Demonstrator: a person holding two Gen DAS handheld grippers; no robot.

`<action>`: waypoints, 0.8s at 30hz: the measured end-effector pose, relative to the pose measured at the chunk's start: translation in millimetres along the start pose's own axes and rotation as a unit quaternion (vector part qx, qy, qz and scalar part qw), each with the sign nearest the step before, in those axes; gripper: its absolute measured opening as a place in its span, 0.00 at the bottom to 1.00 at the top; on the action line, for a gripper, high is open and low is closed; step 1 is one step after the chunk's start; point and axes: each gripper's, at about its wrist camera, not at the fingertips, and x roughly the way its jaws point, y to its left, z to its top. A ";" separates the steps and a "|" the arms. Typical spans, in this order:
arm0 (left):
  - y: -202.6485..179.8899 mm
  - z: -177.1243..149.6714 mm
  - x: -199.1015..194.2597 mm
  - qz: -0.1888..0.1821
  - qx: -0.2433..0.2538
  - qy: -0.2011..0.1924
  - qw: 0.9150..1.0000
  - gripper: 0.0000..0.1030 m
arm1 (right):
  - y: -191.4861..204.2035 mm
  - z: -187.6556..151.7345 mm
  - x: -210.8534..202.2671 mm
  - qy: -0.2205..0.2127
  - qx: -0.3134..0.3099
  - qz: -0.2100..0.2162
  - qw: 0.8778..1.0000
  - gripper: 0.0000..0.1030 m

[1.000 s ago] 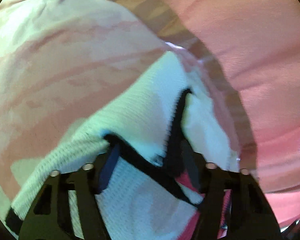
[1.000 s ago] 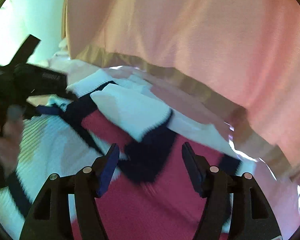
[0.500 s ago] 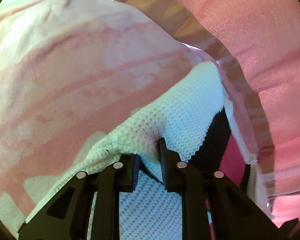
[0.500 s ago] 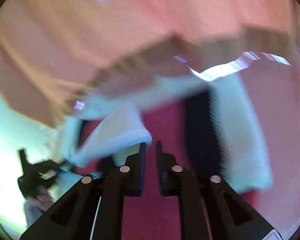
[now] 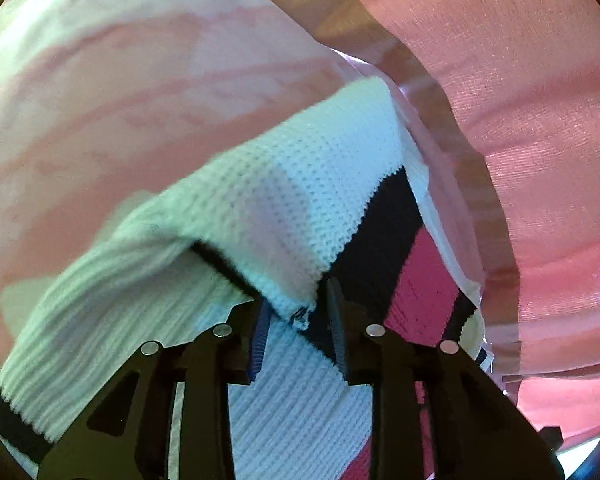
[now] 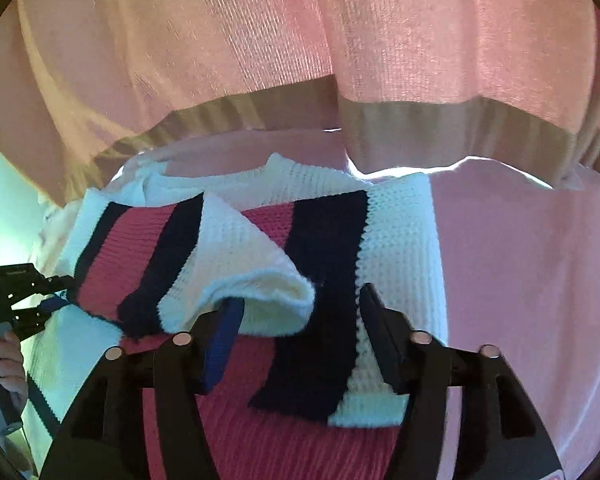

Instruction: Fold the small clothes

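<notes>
A small knitted sweater (image 6: 324, 240) in white, navy and red stripes lies on a pink cloth surface (image 6: 532, 280). In the left wrist view my left gripper (image 5: 300, 320) is part open, its fingers either side of a folded white sweater edge (image 5: 292, 248). It also shows in the right wrist view (image 6: 40, 292) at the sweater's left side. My right gripper (image 6: 300, 320) is open over the sweater, with a folded white flap (image 6: 252, 276) lying over its left finger.
A pink curtain (image 6: 300, 40) with a tan hem hangs just behind the sweater, and it shows on the right in the left wrist view (image 5: 520, 80). A pale pink and white patterned cloth (image 5: 120, 80) lies beyond the sweater. A hand (image 6: 4, 360) holds the left gripper's handle.
Both grippers closed on sweater folds half a second ago and have opened since. The right gripper swung back to face the curtain, and the white flap now rests folded over the sweater.
</notes>
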 end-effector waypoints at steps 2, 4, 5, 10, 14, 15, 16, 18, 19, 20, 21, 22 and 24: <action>-3.3 7.1 1.3 0.008 0.008 -0.016 1.000 0.09 | -9.7 7.3 1.9 0.007 0.029 0.029 0.999 0.07; -3.4 12.7 -7.2 0.009 0.006 -0.039 0.999 0.08 | -22.9 14.2 -15.1 -0.015 0.076 0.076 0.994 0.07; -4.3 15.2 -14.5 0.017 0.006 -0.058 0.998 0.08 | -31.4 19.3 -25.9 -0.026 0.107 0.111 0.988 0.06; 3.4 16.2 -9.3 0.061 0.012 -0.054 0.997 0.09 | -44.8 6.0 -1.3 0.037 0.141 0.087 0.985 0.07; 6.6 15.9 -11.5 0.061 0.013 -0.051 0.997 0.09 | -51.4 -9.8 14.0 0.062 0.179 0.093 0.978 0.11; 6.3 16.7 -11.6 0.061 0.014 -0.051 0.997 0.09 | -49.7 -6.0 11.4 0.061 0.173 0.094 0.979 0.18; 7.4 17.3 -12.2 0.062 0.014 -0.051 0.997 0.10 | -48.6 -2.1 8.3 0.053 0.167 0.093 0.980 0.29; 11.3 18.0 -10.6 0.062 0.011 -0.048 0.997 0.10 | -50.9 0.7 8.4 0.037 0.164 0.083 0.982 0.37; 12.1 18.3 -10.2 0.061 0.010 -0.049 0.997 0.10 | -53.2 -1.6 10.9 0.042 0.163 0.078 0.983 0.25; 12.0 18.6 -11.4 0.061 0.011 -0.050 0.997 0.09 | -55.0 -4.0 12.5 0.046 0.164 0.080 0.982 0.12; 11.6 18.7 -12.8 0.061 0.011 -0.053 0.997 0.09 | -57.7 -5.1 12.9 0.051 0.169 0.085 0.981 0.08; 10.7 18.5 -15.5 0.060 0.011 -0.056 0.997 0.09 | -55.5 -5.1 11.8 0.046 0.174 0.091 0.979 0.08; 8.6 18.3 -18.6 0.059 0.016 -0.059 0.996 0.09 | -56.9 -1.0 -0.1 0.033 0.167 0.105 0.980 0.11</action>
